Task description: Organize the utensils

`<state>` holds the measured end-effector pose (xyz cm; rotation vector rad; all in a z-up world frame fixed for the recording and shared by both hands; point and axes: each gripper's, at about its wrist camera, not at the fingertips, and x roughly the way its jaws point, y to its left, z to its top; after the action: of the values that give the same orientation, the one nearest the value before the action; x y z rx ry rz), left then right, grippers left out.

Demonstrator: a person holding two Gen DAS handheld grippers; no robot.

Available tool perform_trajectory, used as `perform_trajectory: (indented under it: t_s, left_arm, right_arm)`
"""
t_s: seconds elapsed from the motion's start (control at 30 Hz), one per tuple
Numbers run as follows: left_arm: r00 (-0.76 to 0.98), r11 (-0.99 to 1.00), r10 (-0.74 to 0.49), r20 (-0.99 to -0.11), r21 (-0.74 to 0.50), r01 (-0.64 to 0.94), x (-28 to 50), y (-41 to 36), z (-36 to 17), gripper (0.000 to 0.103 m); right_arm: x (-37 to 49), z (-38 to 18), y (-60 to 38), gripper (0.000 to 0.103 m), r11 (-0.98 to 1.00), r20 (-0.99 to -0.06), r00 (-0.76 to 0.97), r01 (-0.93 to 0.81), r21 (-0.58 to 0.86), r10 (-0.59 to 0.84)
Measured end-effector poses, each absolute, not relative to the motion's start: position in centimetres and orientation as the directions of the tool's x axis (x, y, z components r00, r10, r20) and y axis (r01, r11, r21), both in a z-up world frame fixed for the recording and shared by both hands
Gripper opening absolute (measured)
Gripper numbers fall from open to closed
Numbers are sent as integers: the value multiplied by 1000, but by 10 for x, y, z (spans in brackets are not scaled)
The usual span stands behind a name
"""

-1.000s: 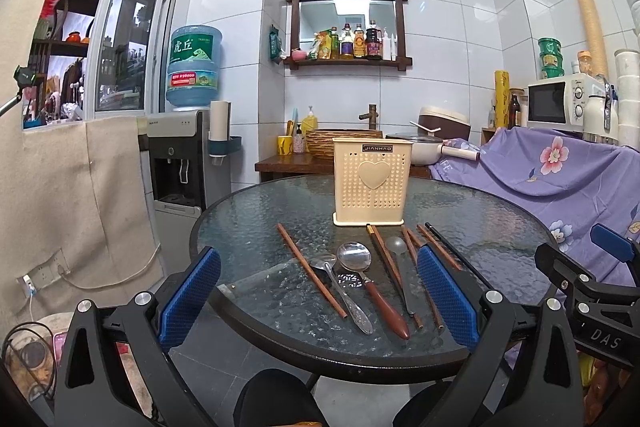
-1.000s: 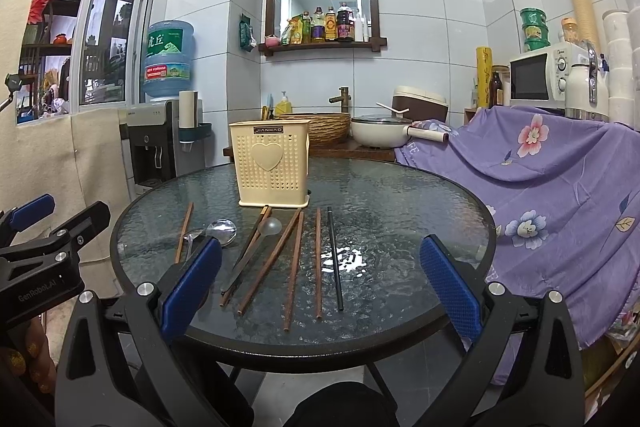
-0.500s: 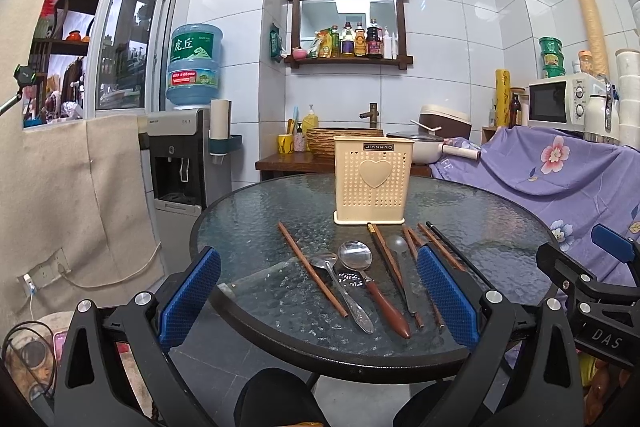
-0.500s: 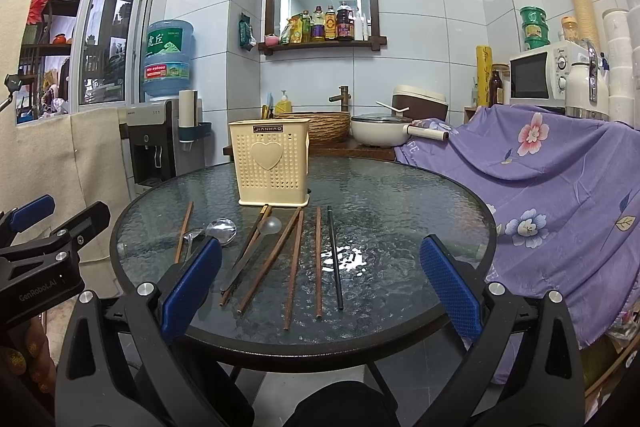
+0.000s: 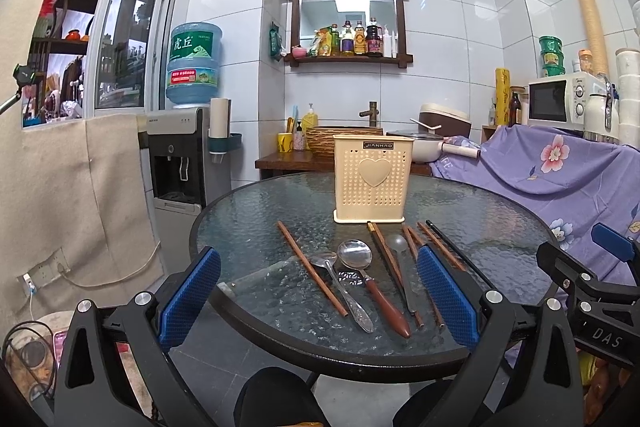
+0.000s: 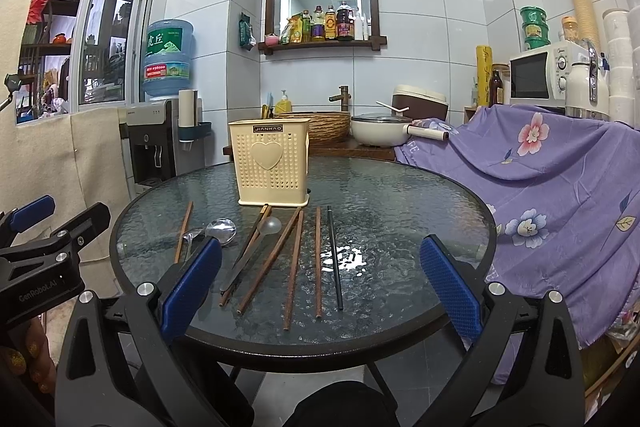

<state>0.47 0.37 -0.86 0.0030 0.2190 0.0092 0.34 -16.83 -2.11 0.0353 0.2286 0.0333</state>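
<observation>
- The round, black-rimmed textured glass table (image 5: pixel 248 227) carries everything; a cream perforated plastic utensil caddy (image 5: pixel 369 183) with a raised heart and a "JIANHAO" label stands upright toward the far edge, nothing visible sticking out of it.
- Utensils lie flat between the caddy and the near edge: a lone brown wooden chopstick (image 5: pixel 310 267) on the left, then a small all-steel spoon (image 5: pixel 344 289), a steel spoon with a reddish-brown handle (image 5: pixel 368 281), a clear-bowled ladle (image 6: pixel 256 241), more brown chopsticks (image 6: pixel 294 267) and one black chopstick (image 6: pixel 334 255) furthest right.
- The left gripper (image 5: pixel 318 297) hangs over the near edge, blue pads spread wide, holding nothing.
- The right gripper (image 6: pixel 320 291) is the same: wide apart, nothing in it, near edge.
- Readable writing: "GenRobot.AI" on the left gripper's body, "DAS" on the right one's, and "虎丘" on the blue water jug (image 5: pixel 194 63) on the dispenser by the wall.
</observation>
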Motion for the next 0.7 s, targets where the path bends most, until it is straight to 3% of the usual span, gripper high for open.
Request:
perform_trajectory:
  t_s: [0.53,0.7]
  left_arm:
    - [974,1000,9,-225,3,-8,6,3,-9,97]
    - [964,1000,-19,-264,-9,17,15,4,-9,97]
  right_arm:
    - [5,-23,-166,98,999,-232,972,-27,34,35]
    - [13,-25,-167,98,1000,-248,969,-12,16,16]
